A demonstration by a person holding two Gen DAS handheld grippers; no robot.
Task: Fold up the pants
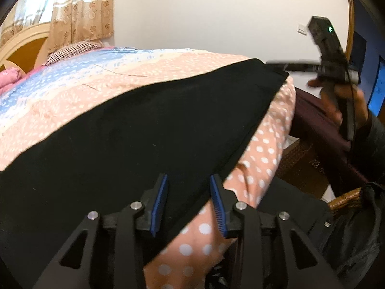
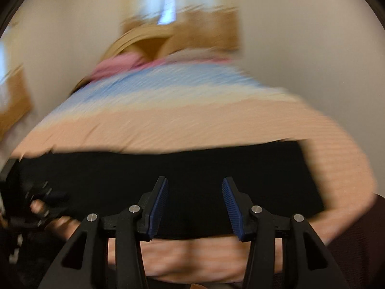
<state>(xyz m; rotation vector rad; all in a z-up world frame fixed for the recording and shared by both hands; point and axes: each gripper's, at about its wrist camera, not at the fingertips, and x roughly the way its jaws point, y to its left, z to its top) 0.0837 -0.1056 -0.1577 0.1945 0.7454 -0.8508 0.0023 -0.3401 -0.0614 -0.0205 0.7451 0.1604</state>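
The black pants (image 1: 144, 132) lie flat as a long band across the bed, near its front edge. My left gripper (image 1: 189, 178) hovers over their near edge with its blue pads (image 1: 160, 207) apart and no cloth pinched. At the pants' far right end a hand holds my right gripper (image 1: 276, 63), which is blurred there. The right wrist view is motion-blurred. In it the right gripper (image 2: 195, 180) stands open above the pants (image 2: 192, 163), nothing between its pads. My left gripper (image 2: 41, 200) shows dimly at the left edge.
The bed sheet (image 1: 262, 154) is peach with white dots, with blue bands farther back. A pink pillow (image 1: 9, 77) and a wooden headboard (image 1: 21, 48) are at the far end. A dark maroon cloth (image 1: 312, 110) and a wicker piece (image 1: 344, 200) stand beside the bed's right edge.
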